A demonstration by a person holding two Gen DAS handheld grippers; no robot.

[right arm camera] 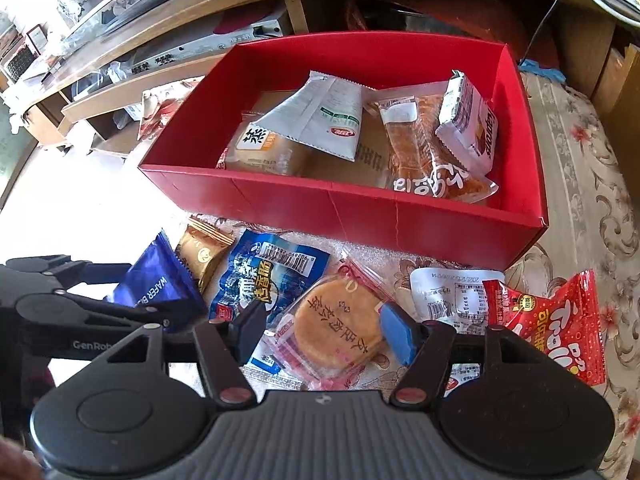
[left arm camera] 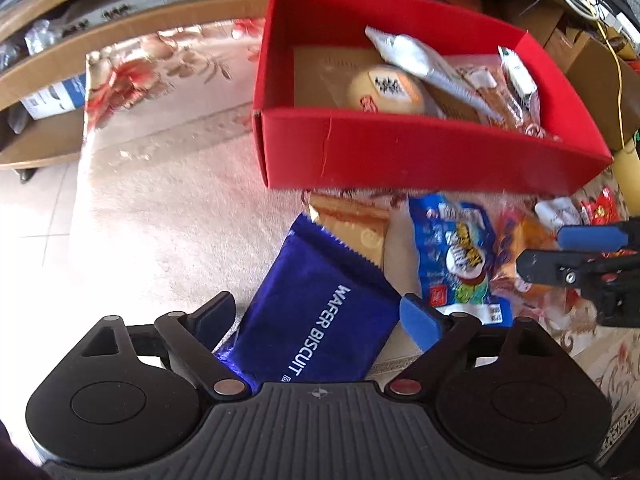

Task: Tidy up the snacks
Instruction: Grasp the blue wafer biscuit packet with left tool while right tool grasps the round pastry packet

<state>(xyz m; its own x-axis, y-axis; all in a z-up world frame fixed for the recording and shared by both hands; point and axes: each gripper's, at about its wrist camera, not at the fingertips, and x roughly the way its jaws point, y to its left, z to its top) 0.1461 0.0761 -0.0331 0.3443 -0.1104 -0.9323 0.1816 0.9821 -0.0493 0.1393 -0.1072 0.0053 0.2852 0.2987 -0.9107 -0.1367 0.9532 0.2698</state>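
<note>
The box (right arm camera: pixel 352 216) sits behind the snack packs (right arm camera: pixel 276 280) on the rug (right arm camera: pixel 592 184); about four more snacks (right arm camera: pixel 320 120) lie inside it.

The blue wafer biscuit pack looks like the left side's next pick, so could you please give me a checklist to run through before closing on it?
1. Wafer biscuit pack lies between the left hand-held gripper fingers: ok.
2. Jaws open wide enough to span it: ok.
3. Pads pressing on the pack: not ok, no contact yet.
4. Gold packet clear of the pack: not ok, the pack's top edge overlaps it.
5. Red box has room inside: ok.
6. Right hand-held gripper straddles its own round cake pack, apart: ok.
</note>
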